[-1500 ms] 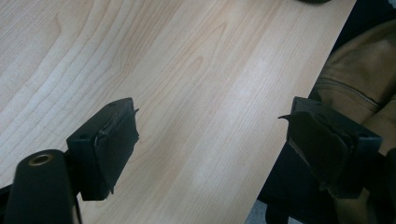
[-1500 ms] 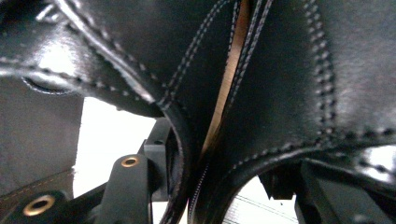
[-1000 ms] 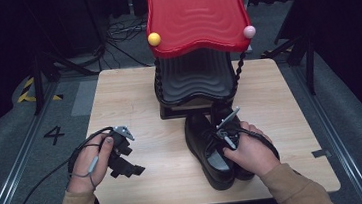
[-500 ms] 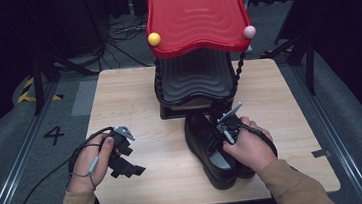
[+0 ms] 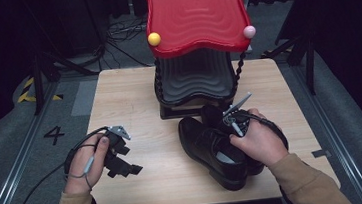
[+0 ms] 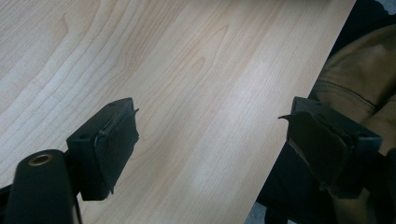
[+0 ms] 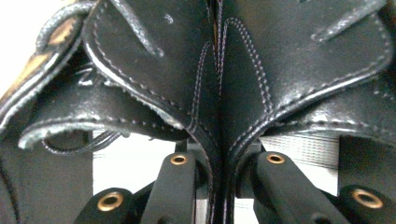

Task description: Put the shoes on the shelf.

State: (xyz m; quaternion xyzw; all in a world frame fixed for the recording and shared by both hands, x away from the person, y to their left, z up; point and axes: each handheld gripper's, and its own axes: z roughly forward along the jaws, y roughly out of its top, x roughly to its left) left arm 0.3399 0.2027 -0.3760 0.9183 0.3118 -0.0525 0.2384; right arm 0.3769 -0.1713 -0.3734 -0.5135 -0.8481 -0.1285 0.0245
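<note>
My right gripper [image 7: 219, 186] has just been closing and now pinches the inner sides of both black shoes [image 5: 223, 145] together, the two leather walls pressed flat between its pads. The pair sits at the near right of the table [image 5: 134, 106], long axis running from me toward the rack, toes away. My left gripper [image 5: 119, 155] rests well apart at the near left, jaws wide with nothing but bare wood between them. Straight beyond the toes stands the rack's dark lower shelf [image 5: 194, 78], under the red shelf [image 5: 196, 15]; I judge the pair goes forward there.
</note>
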